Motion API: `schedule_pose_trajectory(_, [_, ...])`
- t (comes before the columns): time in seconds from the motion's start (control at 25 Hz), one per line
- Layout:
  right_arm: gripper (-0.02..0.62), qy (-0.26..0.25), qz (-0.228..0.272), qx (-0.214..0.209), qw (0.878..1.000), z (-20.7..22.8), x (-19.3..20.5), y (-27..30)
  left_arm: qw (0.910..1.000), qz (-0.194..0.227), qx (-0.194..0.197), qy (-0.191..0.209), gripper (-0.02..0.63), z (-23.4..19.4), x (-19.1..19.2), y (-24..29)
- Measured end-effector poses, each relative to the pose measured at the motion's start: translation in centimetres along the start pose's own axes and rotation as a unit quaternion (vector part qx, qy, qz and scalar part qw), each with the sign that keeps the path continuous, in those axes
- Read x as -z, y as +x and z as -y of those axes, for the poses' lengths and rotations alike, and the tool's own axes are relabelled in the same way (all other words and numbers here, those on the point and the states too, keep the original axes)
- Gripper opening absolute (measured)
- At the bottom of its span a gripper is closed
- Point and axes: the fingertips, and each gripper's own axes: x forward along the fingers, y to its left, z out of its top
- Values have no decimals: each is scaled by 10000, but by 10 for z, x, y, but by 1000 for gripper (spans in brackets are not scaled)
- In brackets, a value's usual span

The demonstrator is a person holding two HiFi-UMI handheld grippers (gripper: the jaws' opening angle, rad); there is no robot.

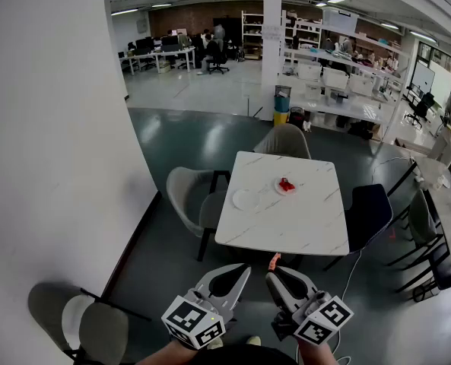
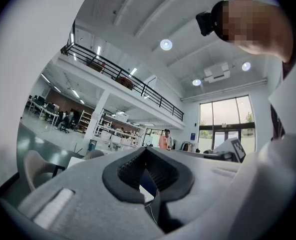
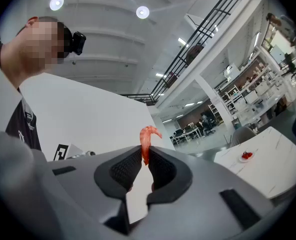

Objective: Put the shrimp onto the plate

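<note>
Nearest the camera, low in the head view, the two grippers sit side by side and point ahead at about level. The left gripper (image 1: 242, 272) has its jaws closed tip to tip on nothing, and its own view shows only a bare gap behind the meeting tips (image 2: 147, 151). The right gripper (image 1: 275, 274) is clamped on the shrimp (image 1: 274, 261). In the right gripper view the pads pinch its lower end (image 3: 147, 156), and the rest of the body stands out past the tips along the line of the jaws, its free end curling over to one side (image 3: 148, 136). The shrimp's long axis therefore runs forward with the gripper, not across it. Beyond the grippers comes a stretch of dark floor, then the near edge of the white table (image 1: 282, 238), so the shrimp is well apart from any plate and the carrying hand has yet to reach the table at all. Two plates lie further back on the tabletop. An empty plate (image 1: 246, 198) sits left of centre, and a plate with red pieces (image 1: 286, 186) sits just beside it to the right, almost straight ahead of the right gripper. That second plate also shows far off in the right gripper view (image 3: 246, 156). Which plate is meant cannot be told, but both lie dead ahead, and the right hand is the one placed to deliver.
</note>
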Motion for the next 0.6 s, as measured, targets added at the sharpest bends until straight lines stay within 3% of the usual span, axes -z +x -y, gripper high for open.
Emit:
schedule_pose_trajectory(0.36, [48,13,-2,27,10000,6,0,-5,10000,-42,14,42,8,5,3,6])
schedule_pose_trajectory(0.6, [48,-165,-129,178,9996,21,8,-1,9993,-165,-120,304,8,-4,11,14])
